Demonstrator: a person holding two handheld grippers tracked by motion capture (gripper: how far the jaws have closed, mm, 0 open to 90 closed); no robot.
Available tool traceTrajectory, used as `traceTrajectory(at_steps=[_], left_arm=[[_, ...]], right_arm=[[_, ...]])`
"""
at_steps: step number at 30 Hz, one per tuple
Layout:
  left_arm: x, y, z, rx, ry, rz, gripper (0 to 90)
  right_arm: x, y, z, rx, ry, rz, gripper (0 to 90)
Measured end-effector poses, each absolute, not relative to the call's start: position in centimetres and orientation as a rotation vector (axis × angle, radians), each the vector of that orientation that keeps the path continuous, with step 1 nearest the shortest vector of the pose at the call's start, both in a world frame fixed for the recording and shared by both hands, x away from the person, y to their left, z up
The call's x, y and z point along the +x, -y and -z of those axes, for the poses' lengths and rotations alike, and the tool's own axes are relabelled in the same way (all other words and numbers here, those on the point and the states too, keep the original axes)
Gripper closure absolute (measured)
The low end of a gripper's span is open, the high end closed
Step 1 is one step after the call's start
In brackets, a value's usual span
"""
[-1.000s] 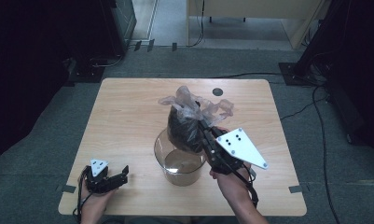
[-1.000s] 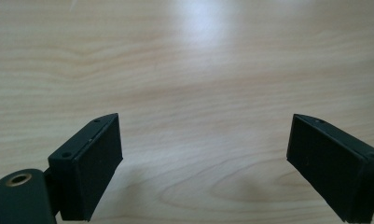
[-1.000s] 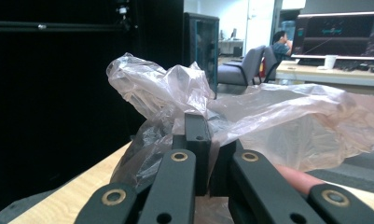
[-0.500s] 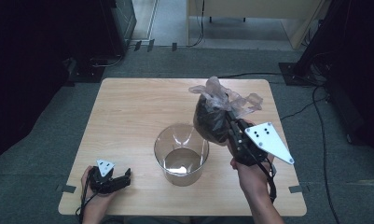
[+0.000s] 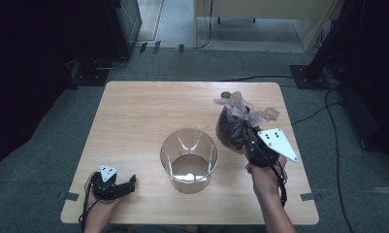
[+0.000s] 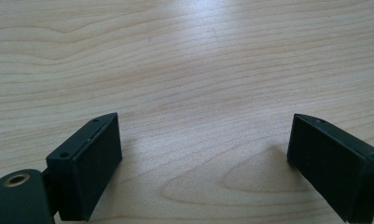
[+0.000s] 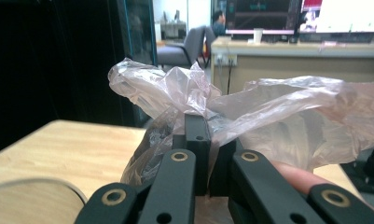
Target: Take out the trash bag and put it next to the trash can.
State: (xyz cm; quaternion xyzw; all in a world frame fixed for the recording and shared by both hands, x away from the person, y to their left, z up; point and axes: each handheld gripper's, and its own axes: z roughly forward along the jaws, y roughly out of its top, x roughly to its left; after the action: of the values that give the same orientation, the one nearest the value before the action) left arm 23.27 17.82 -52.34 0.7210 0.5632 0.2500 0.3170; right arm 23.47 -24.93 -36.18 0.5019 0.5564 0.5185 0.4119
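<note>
Right tool, at center right of the high view, is being kept clamped on the knotted plastic bag, which is hanging beside the glass jar. Left tool, lower left, is being rested wide open and empty on the bench. Setting the bag down is judged remaining.

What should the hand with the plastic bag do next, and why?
Probably lower the bag onto the bare table right of the clear container. The right gripper is shut on its gathered top, and the bag hangs clear of the container beside it.
</note>
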Motion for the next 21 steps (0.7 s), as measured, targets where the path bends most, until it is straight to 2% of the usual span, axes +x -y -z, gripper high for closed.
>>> traceTrajectory(at_steps=[8,21], left_arm=[[23.3,-17.8,52.3,1.900,-1.480,-0.658,9.4],[23.3,-17.8,52.3,1.902,-1.480,-0.656,9.5]], right_arm=[[25.6,24.4,40.1,1.332,-1.463,-1.291,90.0],[27.7,23.1,43.7,1.327,-1.587,-1.463,90.0]])
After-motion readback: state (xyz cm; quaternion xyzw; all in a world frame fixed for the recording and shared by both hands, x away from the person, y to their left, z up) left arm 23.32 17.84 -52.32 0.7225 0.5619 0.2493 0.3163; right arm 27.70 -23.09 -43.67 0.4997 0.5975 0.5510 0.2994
